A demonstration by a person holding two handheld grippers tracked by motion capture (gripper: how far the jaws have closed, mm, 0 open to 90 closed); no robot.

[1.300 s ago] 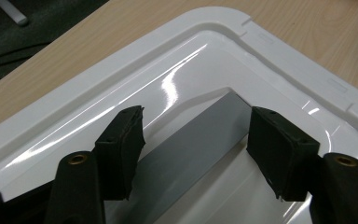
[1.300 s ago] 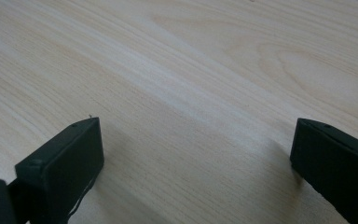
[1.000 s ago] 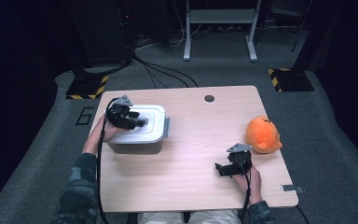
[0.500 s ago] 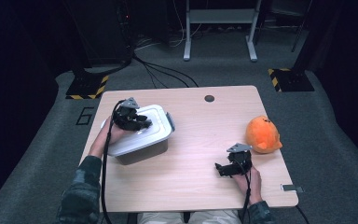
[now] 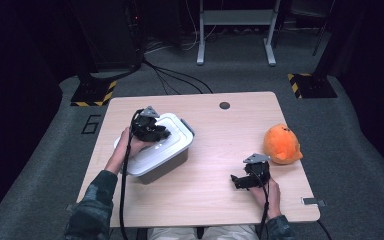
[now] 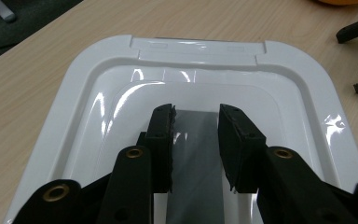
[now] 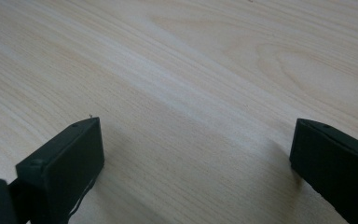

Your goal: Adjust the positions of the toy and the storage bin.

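Box: white lidded plastic box [image 5: 157, 150], left of centre in the high view, sitting askew on the table [image 5: 220, 200], one corner turned toward the lower left.
Handle: grey strip [image 6: 193, 154] running down the middle of the lid [image 6: 121, 74]; in the left gripper view it lies between the two jaws.
Left gripper: [image 5: 150, 131] over the lid in the high view. Its jaws have just been closing and now clamp the grey handle from both sides, pads pressed on its edges.
Right gripper: [image 5: 240, 181] lower right of centre in the high view, low over bare table, well apart from the box. Jaws stand wide, nothing between them.
Other item: orange plush toy [image 5: 281, 144] at the right of the high view, untouched.
Handling, judged: the box looks rigid, thin-walled and light. The glossy lid would be slippery under the pads, so the handle is the sound place to take hold.
Risk, judged: a pull on the handle may lift the lid alone if it is not latched; whether latches are fastened cannot be told. A one-point hold may let the box swing or slide.
Second hold, judged: the free gripper could steady the near wall or rim.
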